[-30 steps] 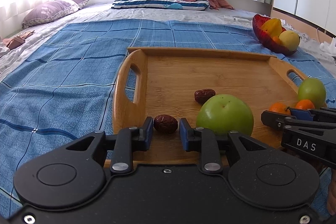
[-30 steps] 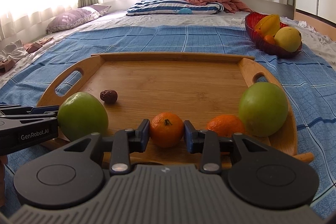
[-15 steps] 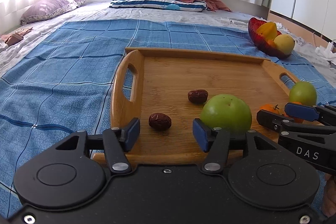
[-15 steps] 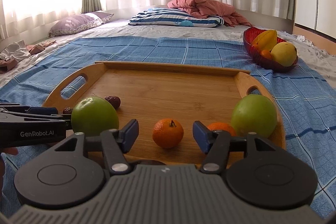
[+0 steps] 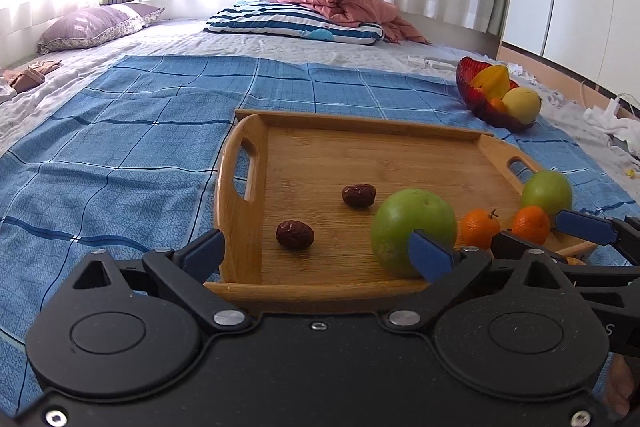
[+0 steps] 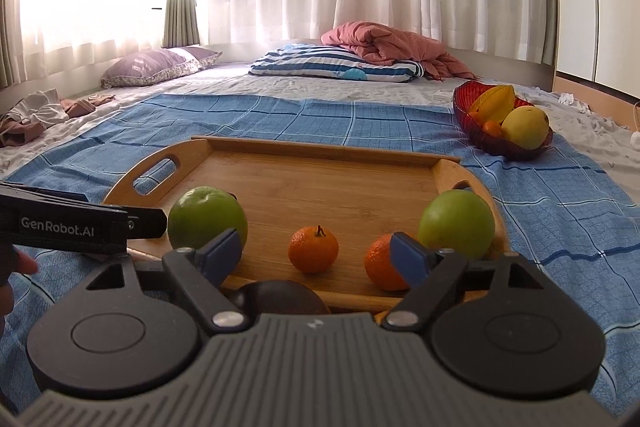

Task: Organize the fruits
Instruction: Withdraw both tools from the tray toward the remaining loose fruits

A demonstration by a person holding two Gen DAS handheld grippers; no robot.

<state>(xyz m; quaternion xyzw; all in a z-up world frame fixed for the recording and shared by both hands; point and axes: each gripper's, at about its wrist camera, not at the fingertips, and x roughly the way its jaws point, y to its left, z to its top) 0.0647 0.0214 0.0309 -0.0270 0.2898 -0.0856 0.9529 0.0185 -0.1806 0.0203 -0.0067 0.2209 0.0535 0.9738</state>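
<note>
Left claw (image 5: pixel 316 247) opening, date (image 5: pixel 295 234) just ahead, untouched

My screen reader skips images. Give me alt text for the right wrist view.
The right gripper, jaws opening and empty, faces a wooden tray on a blue cloth. The tray holds two green apples and two tangerines.

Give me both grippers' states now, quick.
Left gripper: jaws opening, empty; date lies loose on tray.
Right gripper: jaws opening, empty; tangerine released.
</note>
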